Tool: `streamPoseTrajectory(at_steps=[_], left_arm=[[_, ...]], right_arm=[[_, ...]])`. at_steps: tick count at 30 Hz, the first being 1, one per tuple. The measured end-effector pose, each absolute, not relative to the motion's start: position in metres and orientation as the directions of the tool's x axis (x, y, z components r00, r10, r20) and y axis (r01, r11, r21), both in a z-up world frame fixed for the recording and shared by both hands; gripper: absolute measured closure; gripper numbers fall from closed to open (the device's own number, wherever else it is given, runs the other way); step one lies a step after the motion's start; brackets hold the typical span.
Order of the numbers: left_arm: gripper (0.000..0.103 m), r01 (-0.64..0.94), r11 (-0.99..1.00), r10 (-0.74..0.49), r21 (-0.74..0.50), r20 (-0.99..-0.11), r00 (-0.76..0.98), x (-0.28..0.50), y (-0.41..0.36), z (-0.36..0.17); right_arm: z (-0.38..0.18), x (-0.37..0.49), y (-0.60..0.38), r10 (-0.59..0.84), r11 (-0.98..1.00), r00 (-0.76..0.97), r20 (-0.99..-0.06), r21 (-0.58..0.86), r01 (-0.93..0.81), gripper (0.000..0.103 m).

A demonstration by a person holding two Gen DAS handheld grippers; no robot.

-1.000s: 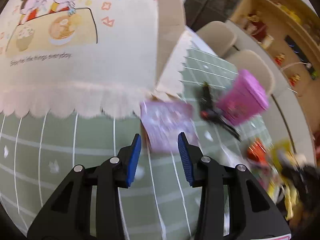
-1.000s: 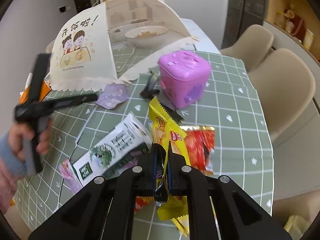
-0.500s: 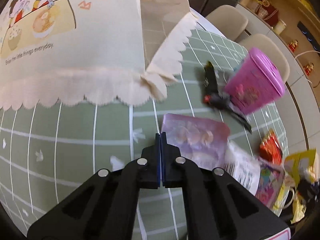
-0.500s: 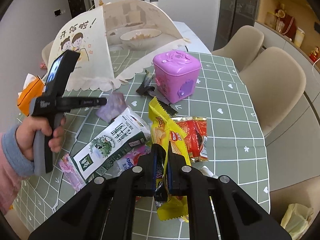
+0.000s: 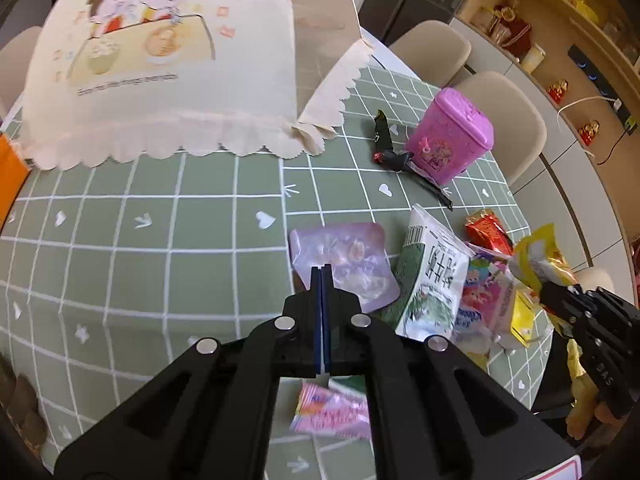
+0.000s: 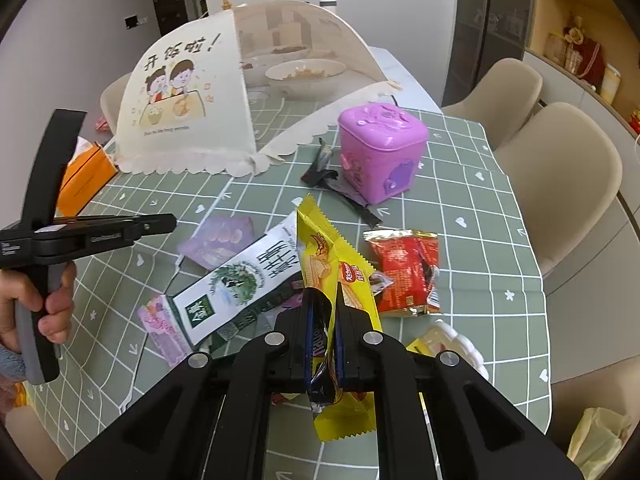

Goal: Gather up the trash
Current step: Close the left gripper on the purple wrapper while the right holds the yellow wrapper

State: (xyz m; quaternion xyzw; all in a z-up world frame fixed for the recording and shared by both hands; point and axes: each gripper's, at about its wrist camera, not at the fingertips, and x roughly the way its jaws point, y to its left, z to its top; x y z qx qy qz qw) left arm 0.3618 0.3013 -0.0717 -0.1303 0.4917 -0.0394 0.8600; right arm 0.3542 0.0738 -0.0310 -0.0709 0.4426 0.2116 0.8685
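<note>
right gripper (image 6: pixel 322 340) clamped on dark wrapper (image 6: pixel 318 354) plus yellow wafer wrapper (image 6: pixel 332 272); yellow one's long axis runs away from camera toward pink bin (image 6: pixel 380 152). left gripper (image 5: pixel 321 280) clenched shut, empty, above lilac pouch (image 5: pixel 344 260). milk carton (image 6: pixel 240 284) diagonal on table (image 6: pixel 500 240), red packet (image 6: pixel 404 272) just right. black wrapper (image 6: pixel 332 184) lies before bin.

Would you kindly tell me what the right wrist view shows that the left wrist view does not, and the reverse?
Only the right wrist view shows the hand holding the left gripper, and the right gripper shut on a yellow wrapper and a dark wrapper. Only the left wrist view shows the left gripper's jaws pressed together with nothing visibly between them. Both show the pink bin, food cover, milk carton, purple packet and red packet.
</note>
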Motion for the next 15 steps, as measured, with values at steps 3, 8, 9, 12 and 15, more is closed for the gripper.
streamPoseTrajectory(at_steps=[3, 8, 9, 12, 15], left_arm=[[0.103, -0.053, 0.965, -0.19, -0.256, -0.827, 0.53, 0.351, 0.302, -0.064], [0.102, 0.041, 0.951, -0.279, -0.307, -0.793, 0.542, 0.345, 0.303, -0.063], [0.101, 0.071, 0.941, -0.314, -0.331, -0.776, 0.546, 0.346, 0.304, -0.064], [0.07, 0.175, 0.932, -0.36, -0.319, -0.744, 0.563, 0.357, 0.302, -0.069], [0.069, 0.281, 0.941, -0.318, -0.189, -0.777, 0.544, 0.38, 0.293, -0.084]], right_arm=[[-0.028, 0.348, 0.075, 0.306, 0.898, 0.521, -0.797, 0.06, -0.436, 0.094], [-0.032, 0.337, 0.067, 0.312, 0.9, 0.502, -0.806, 0.083, -0.427, 0.094], [-0.034, 0.337, 0.065, 0.309, 0.901, 0.497, -0.811, 0.083, -0.425, 0.094], [-0.041, 0.333, 0.06, 0.297, 0.906, 0.484, -0.823, 0.084, -0.414, 0.094], [-0.045, 0.331, 0.056, 0.289, 0.913, 0.479, -0.828, 0.088, -0.399, 0.094]])
